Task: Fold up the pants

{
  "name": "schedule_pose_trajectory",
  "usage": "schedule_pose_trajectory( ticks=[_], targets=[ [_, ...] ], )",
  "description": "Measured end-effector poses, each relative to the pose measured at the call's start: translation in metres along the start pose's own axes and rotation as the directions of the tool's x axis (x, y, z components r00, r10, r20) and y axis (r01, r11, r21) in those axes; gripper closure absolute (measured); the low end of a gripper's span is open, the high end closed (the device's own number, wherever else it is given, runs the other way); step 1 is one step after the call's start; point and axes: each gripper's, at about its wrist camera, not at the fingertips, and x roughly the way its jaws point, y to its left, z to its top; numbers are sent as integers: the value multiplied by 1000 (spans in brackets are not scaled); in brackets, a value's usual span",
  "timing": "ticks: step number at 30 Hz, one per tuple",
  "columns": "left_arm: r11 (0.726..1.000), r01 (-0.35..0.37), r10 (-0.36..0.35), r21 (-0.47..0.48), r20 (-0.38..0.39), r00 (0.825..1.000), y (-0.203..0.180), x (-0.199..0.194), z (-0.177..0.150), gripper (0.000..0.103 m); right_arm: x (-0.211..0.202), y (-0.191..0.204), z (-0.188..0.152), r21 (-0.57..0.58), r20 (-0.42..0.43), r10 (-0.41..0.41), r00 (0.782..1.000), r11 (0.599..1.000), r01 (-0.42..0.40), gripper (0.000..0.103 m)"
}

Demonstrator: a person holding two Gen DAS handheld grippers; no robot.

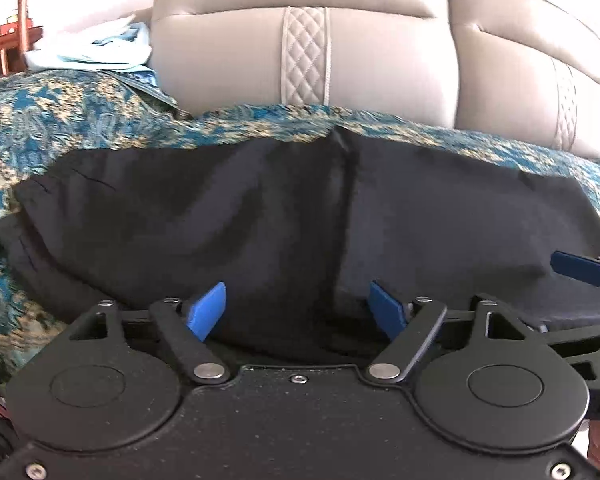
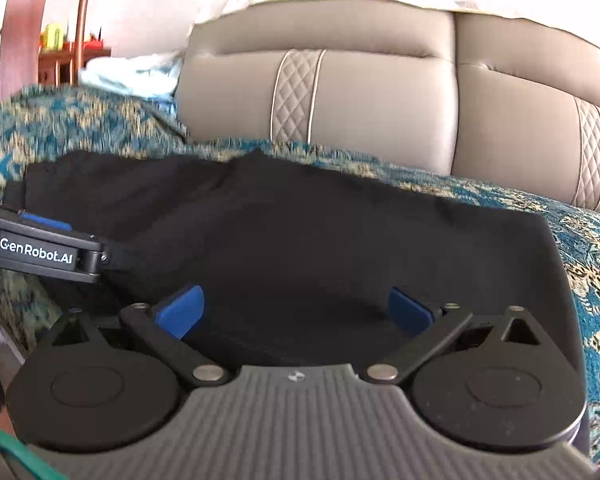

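Both grippers spread wide at the near edge of the dark pants

Left gripper (image 1: 298,312) and right gripper (image 2: 296,310) gape over the pants (image 1: 300,220), gripping nothing. The pants lie flat on the patterned blanket (image 1: 80,120), sofa backrest (image 1: 380,60) beyond. Likely best: pinch both layers at the near edge, lift evenly, fold toward the backrest.

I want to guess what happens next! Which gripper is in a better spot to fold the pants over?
Probably the left gripper. It is open over the middle of the black fabric pants, beside their centre crease. The right gripper, also open, sits nearer the right edge. It's a close call.
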Motion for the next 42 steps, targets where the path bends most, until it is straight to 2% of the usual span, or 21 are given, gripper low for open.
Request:
schedule_pose_trajectory(
  ticks=[7, 10, 13, 14, 16, 17, 20, 24, 25, 26, 27, 28, 29, 31, 35, 37, 40, 42],
  targets=[
    [988, -121, 122, -95, 12, 992, 53, -4, 13, 19, 17, 24, 15, -33, 34, 27, 999, 999, -26, 0],
    [969, -178, 181, -171, 2, 984, 88, -4, 16, 19, 27, 35, 19, -40, 25, 43, 999, 998, -42, 0],
    [938, -224, 229, -266, -14, 973, 127, -2, 16, 20, 36, 44, 19, -52, 11, 47, 999, 998, -46, 0],
    [927, -227, 234, -299, -13, 972, 140, -3, 15, 23, 38, 46, 18, -57, 3, 45, 999, 997, -45, 0],
    [907, -212, 226, -365, -2, 974, 163, -5, 15, 54, 43, 49, 17, -62, -10, 38, 999, 997, -38, 0],
    [901, -200, 216, -384, -2, 976, 172, -4, 16, 57, 43, 50, 16, -60, -5, 37, 999, 998, -37, 0],
    [885, -196, 222, -421, 13, 975, 194, 3, 23, 58, 43, 50, 14, -57, -2, 37, 999, 998, -37, 0],
    [879, -233, 246, -416, -22, 969, 208, 34, 39, 47, 42, 50, 11, -64, 10, 32, 999, 997, -31, 0],
    [874, -234, 239, -426, -42, 970, 211, 43, 41, 56, 42, 50, 11, -67, 10, 30, 1000, 997, -29, 0],
    [863, -237, 236, -446, -59, 970, 216, 50, 43, 73, 42, 51, 11, -70, 9, 27, 1000, 997, -27, 0],
    [848, -255, 248, -464, -78, 966, 218, 51, 43, 97, 41, 51, 12, -73, 6, 22, 1000, 997, -21, 0],
    [822, -287, 281, -491, -89, 956, 220, 46, 44, 101, 40, 51, 13, -77, 4, 11, 1000, 997, -11, 0],
    [811, -292, 300, -507, -68, 952, 220, 38, 43, 101, 39, 50, 14, -80, 3, -2, 1000, 997, 2, 0],
    [822, -288, 308, -491, -42, 950, 220, 25, 38, 101, 36, 46, 17, -70, 12, -17, 1000, 997, 17, 0],
    [830, -317, 300, -459, -111, 947, 225, 32, 23, 101, 38, 37, 20, -8, 17, -1, 1000, 1000, 1, 0],
    [825, -312, 295, -472, -112, 949, 224, 30, 20, 101, 42, 36, 20, -2, 6, -10, 1000, 1000, 10, 0],
    [823, -331, 323, -462, -99, 941, 218, 22, 19, 98, 42, 37, 19, -3, -1, -8, 1000, 1000, 8, 0],
    [816, -350, 334, -460, -117, 935, 219, 22, 18, 98, 42, 39, 19, -18, 5, 0, 1000, 1000, 0, 0]
  ],
)
